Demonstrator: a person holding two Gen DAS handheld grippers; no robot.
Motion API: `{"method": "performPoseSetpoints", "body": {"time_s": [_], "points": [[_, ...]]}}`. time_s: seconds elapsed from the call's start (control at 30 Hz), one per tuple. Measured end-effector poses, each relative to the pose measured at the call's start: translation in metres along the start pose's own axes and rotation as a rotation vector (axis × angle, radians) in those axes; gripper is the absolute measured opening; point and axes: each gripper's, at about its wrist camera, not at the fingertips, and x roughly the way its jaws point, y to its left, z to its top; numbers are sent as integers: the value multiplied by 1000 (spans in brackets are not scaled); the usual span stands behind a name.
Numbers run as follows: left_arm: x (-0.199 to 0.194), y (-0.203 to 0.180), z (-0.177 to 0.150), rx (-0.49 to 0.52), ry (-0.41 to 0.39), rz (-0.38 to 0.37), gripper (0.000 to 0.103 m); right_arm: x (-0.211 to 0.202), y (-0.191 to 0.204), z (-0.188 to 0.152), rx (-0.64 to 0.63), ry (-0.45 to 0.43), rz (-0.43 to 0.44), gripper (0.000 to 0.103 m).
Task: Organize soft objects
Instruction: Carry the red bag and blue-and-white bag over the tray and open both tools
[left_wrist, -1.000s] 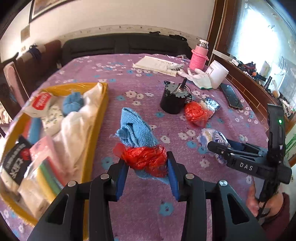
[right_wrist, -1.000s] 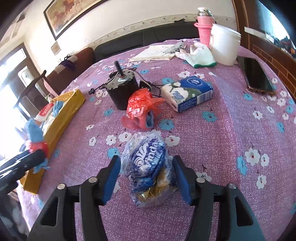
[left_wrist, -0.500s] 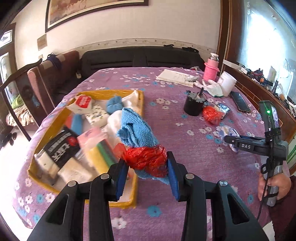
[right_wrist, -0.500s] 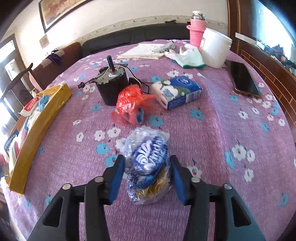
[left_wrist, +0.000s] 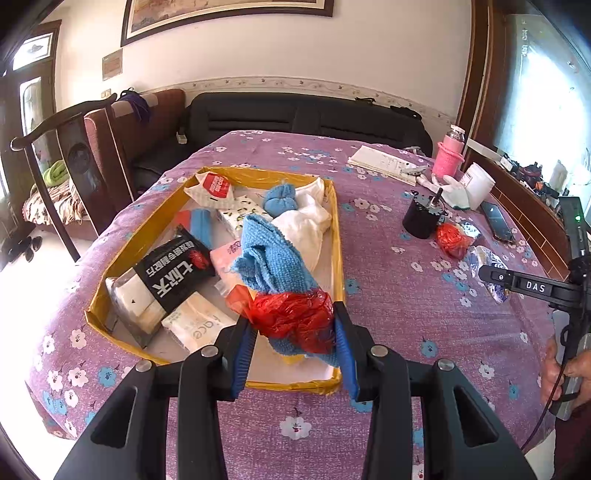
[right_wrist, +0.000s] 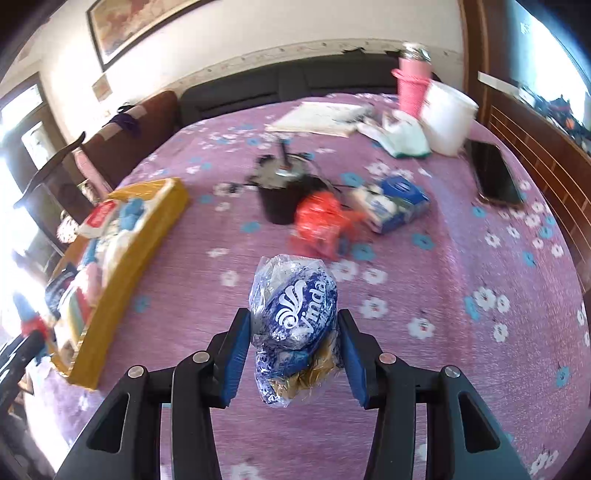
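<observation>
On the purple floral table (left_wrist: 406, 325), the left gripper (left_wrist: 291, 332) grips a blue towel bundle (left_wrist: 280, 284) above the yellow tray's (left_wrist: 338, 236) near right corner; the right gripper (right_wrist: 291, 343) clasps a tissue bag (right_wrist: 295, 314).

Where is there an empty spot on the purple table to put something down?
Bare purple cloth lies right of the Vinda tissue pack, and between the yellow tray and the black motor. It is crowded around the motor, red bag and boxed tissues; the tray is nearly full.
</observation>
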Motion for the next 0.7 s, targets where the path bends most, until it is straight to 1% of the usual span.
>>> {"method": "performPoseSetpoints", "body": {"time_s": [0.17, 0.4, 0.53, 0.7], "points": [[3, 13, 1, -29, 1, 9, 39, -4, 32, 2, -53, -6, 51, 50], [9, 30, 2, -64, 10, 16, 39, -1, 68, 5, -92, 3, 115, 50], [11, 40, 3, -87, 11, 11, 39, 2, 81, 8, -100, 13, 145, 51], [9, 63, 6, -136, 3, 18, 39, 7, 100, 11, -116, 26, 180, 51]]}}
